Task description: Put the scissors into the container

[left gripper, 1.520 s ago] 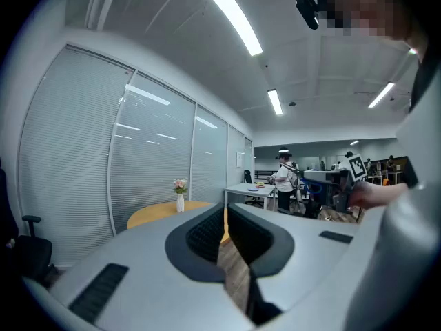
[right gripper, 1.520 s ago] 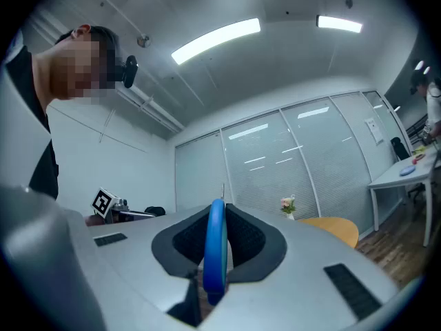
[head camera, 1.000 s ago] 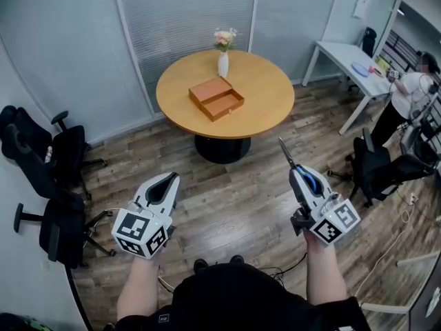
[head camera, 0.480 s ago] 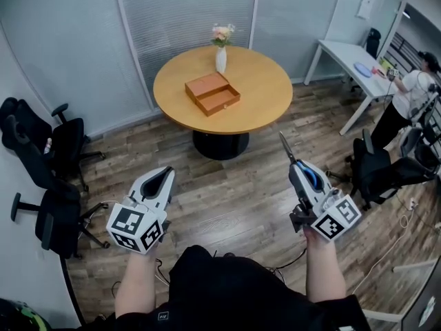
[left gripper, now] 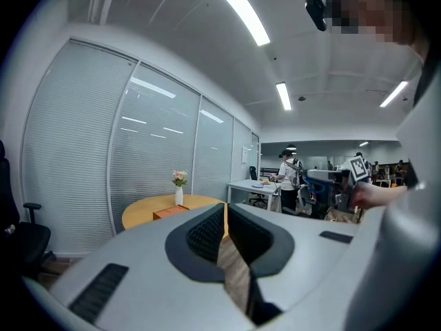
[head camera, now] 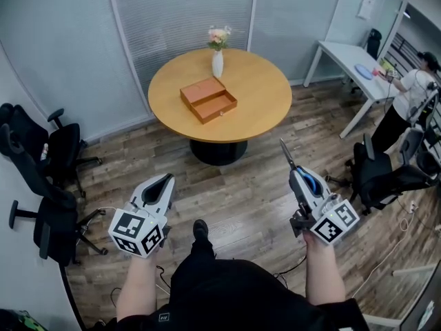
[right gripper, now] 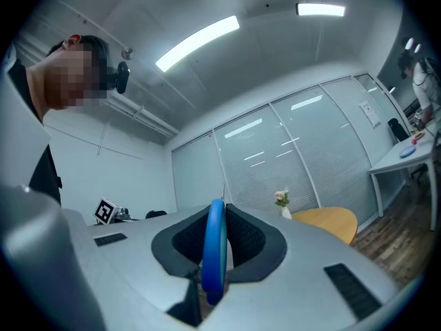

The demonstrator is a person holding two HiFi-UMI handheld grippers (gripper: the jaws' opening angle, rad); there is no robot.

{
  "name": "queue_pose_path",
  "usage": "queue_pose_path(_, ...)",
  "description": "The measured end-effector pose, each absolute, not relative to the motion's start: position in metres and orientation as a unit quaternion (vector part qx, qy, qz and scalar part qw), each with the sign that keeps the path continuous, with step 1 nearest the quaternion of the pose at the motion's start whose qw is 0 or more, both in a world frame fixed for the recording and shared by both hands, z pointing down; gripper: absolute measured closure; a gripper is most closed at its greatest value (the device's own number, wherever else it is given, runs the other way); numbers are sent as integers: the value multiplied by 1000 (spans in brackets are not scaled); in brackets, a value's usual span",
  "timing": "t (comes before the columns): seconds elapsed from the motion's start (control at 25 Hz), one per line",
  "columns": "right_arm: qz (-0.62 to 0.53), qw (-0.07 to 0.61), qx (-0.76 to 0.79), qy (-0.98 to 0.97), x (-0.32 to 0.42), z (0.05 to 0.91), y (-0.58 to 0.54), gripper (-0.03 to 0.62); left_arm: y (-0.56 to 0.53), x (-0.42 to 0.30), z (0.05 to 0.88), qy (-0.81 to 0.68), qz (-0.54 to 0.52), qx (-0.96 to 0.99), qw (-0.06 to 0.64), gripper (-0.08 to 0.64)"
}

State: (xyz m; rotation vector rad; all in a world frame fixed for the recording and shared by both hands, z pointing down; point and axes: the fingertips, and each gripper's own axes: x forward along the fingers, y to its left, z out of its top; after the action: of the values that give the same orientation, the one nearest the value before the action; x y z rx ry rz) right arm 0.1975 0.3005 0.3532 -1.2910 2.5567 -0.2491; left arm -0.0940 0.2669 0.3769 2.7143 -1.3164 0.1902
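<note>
Blue-handled scissors, pinched in the right gripper at lower right, point toward the orange container on the table at upper centre, well apart. Left gripper is pressed together, empty. Best step closer first, then lower them in blades-first.

Two grippers, one pair of scissors, one round table, one container, one vase

No words, numbers, labels or brand marks are legible on anything here.
</note>
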Motion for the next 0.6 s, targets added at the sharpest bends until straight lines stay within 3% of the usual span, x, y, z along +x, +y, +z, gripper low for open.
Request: queue_pose_path(0.6, -107, 112, -480, 863, 171, 368, 130, 532, 73, -113, 389, -398, 72, 911, 75, 534)
